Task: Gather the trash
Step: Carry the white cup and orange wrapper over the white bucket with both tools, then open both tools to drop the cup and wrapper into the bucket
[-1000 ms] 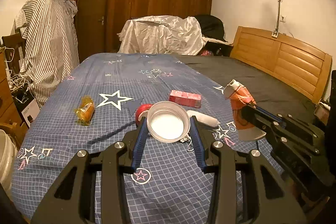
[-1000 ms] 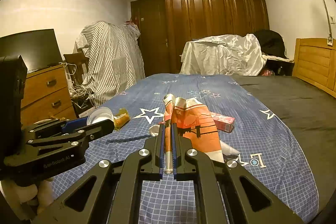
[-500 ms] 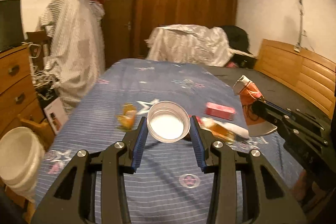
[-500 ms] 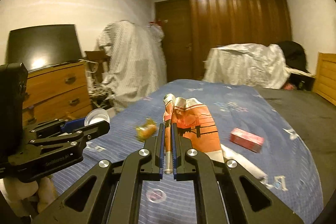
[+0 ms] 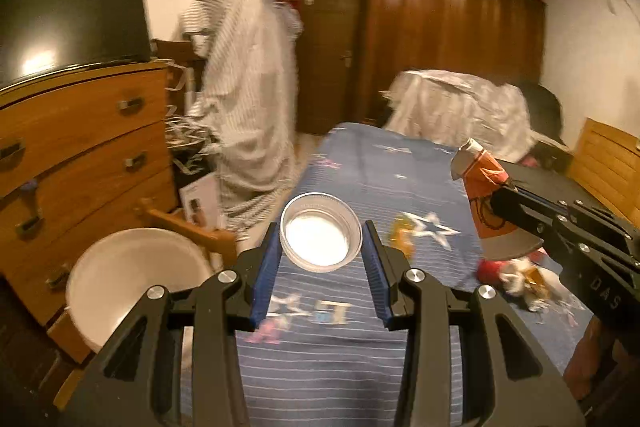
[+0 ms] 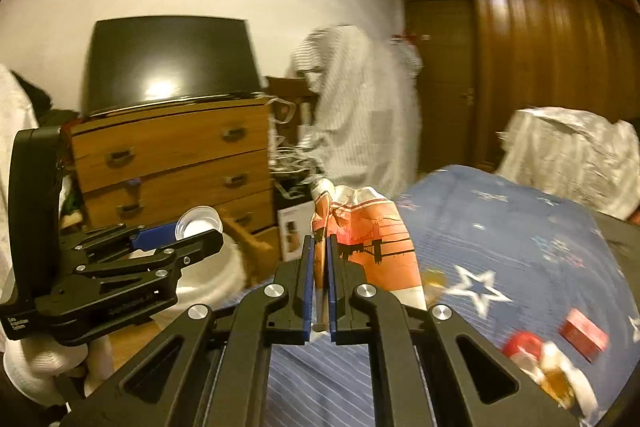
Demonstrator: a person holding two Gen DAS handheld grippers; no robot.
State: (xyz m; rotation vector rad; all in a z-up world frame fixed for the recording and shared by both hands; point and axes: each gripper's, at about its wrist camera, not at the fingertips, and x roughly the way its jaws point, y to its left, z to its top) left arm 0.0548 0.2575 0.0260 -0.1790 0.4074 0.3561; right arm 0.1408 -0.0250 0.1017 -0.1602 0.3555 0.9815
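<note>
Left hand-held gripper (image 5: 322, 259) pinches a small clear plastic cup (image 5: 321, 231) by its sides, mouth facing the camera, held in the air over the bed's edge. Right hand-held gripper (image 6: 319, 281) is pressed together on a flattened orange-and-white paper wrapper (image 6: 370, 239), gripped only along one thin edge. White bucket (image 5: 136, 281), probably the bin, sits on the floor beside the wooden dresser (image 5: 80, 147), low left of the cup.

Risks: the cup is round and slick, so a tilt could let it pop out short of the bucket. The wrapper hangs from a narrow pinch and could slip or flap loose. Both grippers are near each other and could collide over the bucket. More litter is left on the blue star bedspread (image 5: 380, 163): red box (image 6: 583, 334), crumpled pieces (image 6: 548, 363).
</note>
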